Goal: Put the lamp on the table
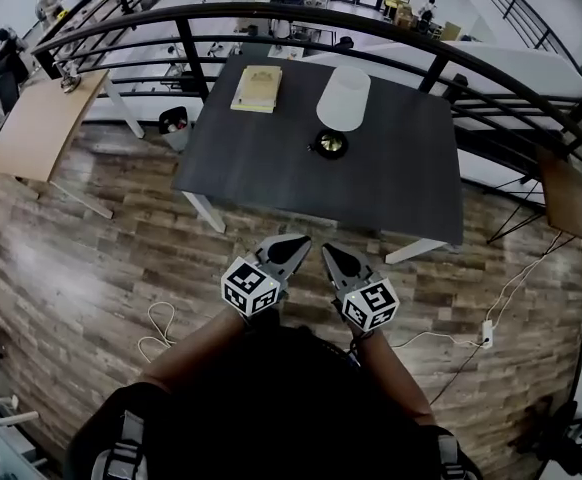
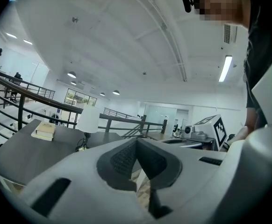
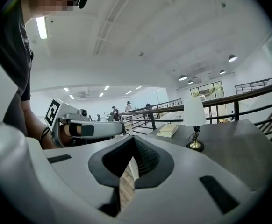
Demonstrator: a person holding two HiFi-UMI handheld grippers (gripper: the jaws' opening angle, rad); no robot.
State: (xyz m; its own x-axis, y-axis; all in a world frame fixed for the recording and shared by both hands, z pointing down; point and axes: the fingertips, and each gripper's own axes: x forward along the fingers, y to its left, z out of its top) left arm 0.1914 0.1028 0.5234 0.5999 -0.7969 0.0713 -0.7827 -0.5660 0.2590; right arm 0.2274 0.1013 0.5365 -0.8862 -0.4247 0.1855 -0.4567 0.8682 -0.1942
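The lamp [image 1: 341, 103], with a white shade and a brass base, stands upright on the dark table [image 1: 271, 168] toward its far side. It also shows in the left gripper view as the lamp [image 2: 88, 120] and in the right gripper view as the lamp [image 3: 194, 120]. Both grippers hang side by side over the wooden floor, short of the table's near edge. My left gripper [image 1: 293, 247] is shut and holds nothing. My right gripper [image 1: 331, 254] is shut and empty too. The jaws meet in each gripper view: left gripper [image 2: 137, 143], right gripper [image 3: 133, 142].
A yellowish book [image 1: 256, 88] lies on the table left of the lamp. A black curved railing [image 1: 271, 13] runs behind the table. A light wooden table [image 1: 36, 123] stands at the left, with a bin [image 1: 174, 123] near it. Cables [image 1: 156, 333] lie on the floor.
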